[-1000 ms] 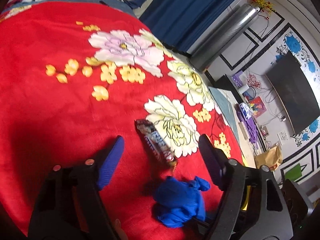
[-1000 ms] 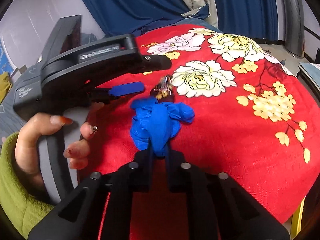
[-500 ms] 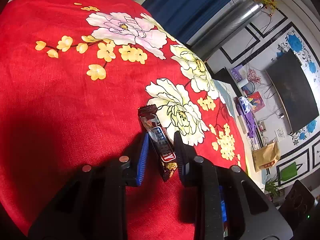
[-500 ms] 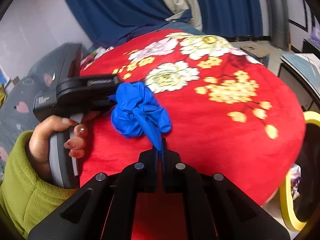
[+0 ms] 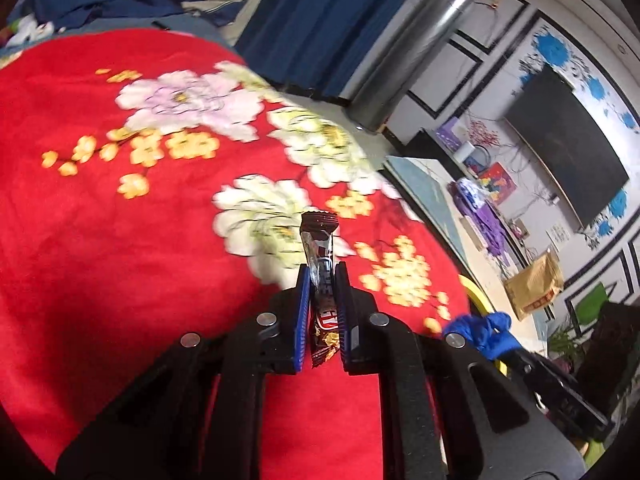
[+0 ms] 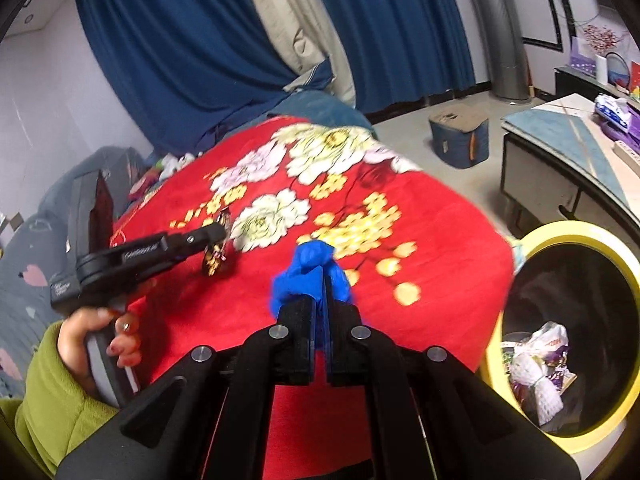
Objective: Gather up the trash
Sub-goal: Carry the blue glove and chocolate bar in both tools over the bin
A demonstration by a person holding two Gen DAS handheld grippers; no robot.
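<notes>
Both pickups look done, drop-off left. Left gripper (image 5: 323, 280): jaws nearly closed, clamped on the candy wrapper (image 5: 320, 248), which sticks out past the tips, clear of the red blanket (image 5: 100, 220). Right gripper (image 6: 319, 280): jaws fully closed on the blue glove (image 6: 310, 268), bunched above the tips. In the right wrist view the bin (image 6: 560, 240) sits at 4 o'clock, just off the blanket's edge, with bagged rubbish already inside; neither item is over it yet. No other loose trash visible on the blanket.

Materials: wrapper is glossy crinkled foil, flat strip with crimped ends, flimsy. Glove is thin rubbery film, scrunched into a soft lump. Blanket is plush fleece with a flower print. Bin is round, yellow rim, dark inside.
</notes>
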